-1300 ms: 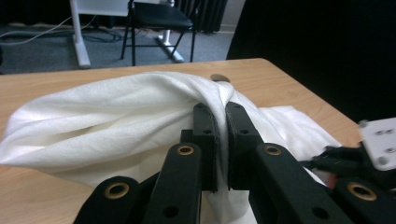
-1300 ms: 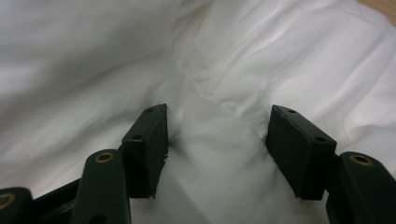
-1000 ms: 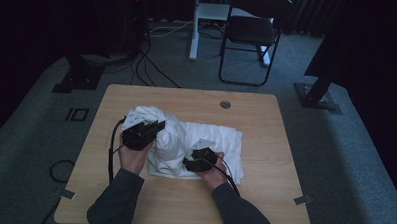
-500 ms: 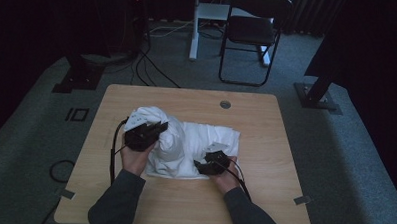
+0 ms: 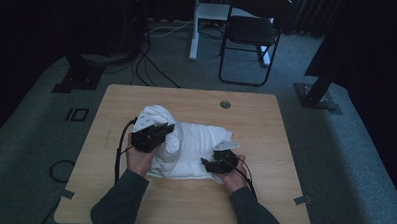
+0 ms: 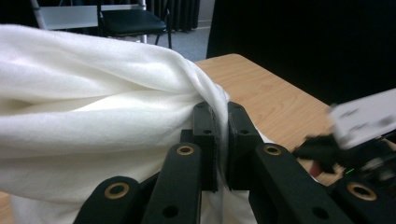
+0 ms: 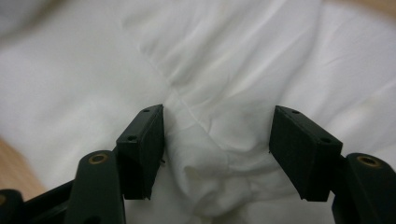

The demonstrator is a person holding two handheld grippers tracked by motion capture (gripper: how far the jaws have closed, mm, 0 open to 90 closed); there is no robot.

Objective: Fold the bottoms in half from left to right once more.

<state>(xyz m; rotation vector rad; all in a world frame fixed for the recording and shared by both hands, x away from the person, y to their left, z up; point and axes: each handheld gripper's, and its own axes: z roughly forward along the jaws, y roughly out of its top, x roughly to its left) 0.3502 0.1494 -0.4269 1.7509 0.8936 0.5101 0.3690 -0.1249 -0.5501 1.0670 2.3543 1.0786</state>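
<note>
Folding looks to be the work in hand: a white cloth [image 5: 195, 149], perhaps a garment or a towel, lies bunched on the middle of the desk [image 5: 266, 129], its long axis running from the left edge toward the right edge, nearer the person's edge than the far one. The left tool [image 5: 162, 130] is clamped on a fold of this cloth; in the left gripper view its two black jaws stand almost together with the fabric [image 6: 107, 116] pinched between the pads, and the held part rises in a hump at the cloth's left end, lifted off the wood. The right tool [image 5: 208, 163] sits at the cloth's near right part, close to the person's edge of the desk, jaws pointing left across the fabric toward the other hand. In the right gripper view its jaws stand wide apart with a puckered ridge of cloth [image 7: 215, 140] lying between them, and the pads do not press on it, so nothing is held on that side. They have just been opening slightly. The relation that matters for the coming move is this: the ridge lies straight ahead of the right tool and between its pads, so that hand is the nearer one to take the right end, and I judge it need only close to seize it while the left hand keeps the raised end taut.
</note>
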